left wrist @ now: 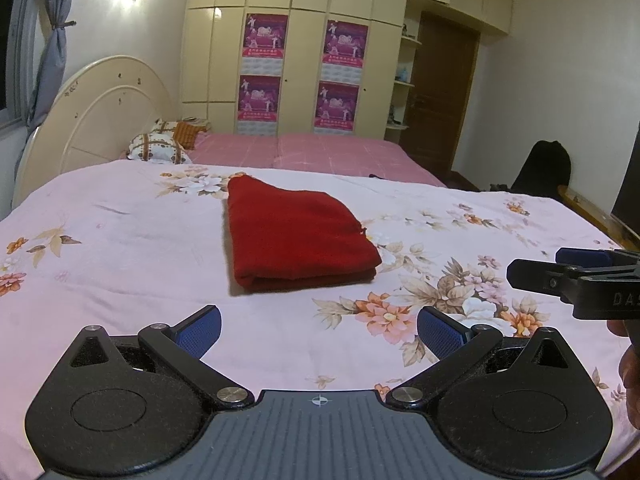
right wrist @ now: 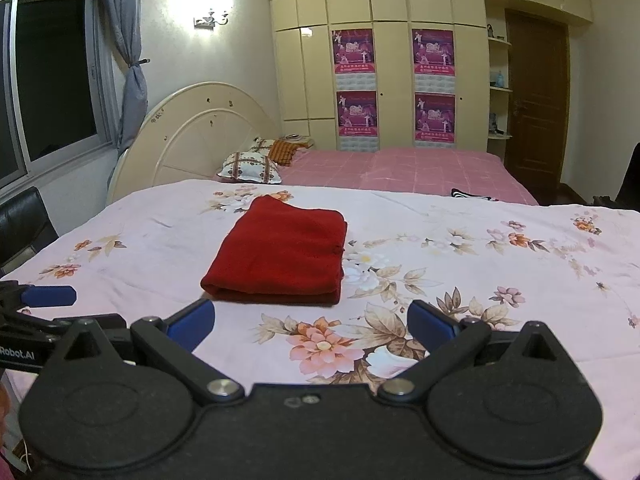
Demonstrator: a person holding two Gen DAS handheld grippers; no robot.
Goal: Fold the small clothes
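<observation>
A red cloth [left wrist: 296, 236] lies folded into a flat rectangle on the pink floral bedsheet [left wrist: 120, 280]; it also shows in the right wrist view [right wrist: 280, 258]. My left gripper [left wrist: 318, 330] is open and empty, held back from the cloth's near folded edge. My right gripper [right wrist: 310, 326] is open and empty, also short of the cloth and a little to its right. The right gripper's side shows at the right edge of the left wrist view [left wrist: 560, 276], and the left gripper's blue finger [right wrist: 50, 296] shows at the left of the right wrist view.
A second bed with a pink checked sheet [left wrist: 320, 152] and pillows [left wrist: 158, 148] lies behind. A cream wardrobe [left wrist: 304, 60], a brown door [left wrist: 444, 88], a black chair [right wrist: 20, 220] at left and a dark bag [left wrist: 544, 168] at right stand around.
</observation>
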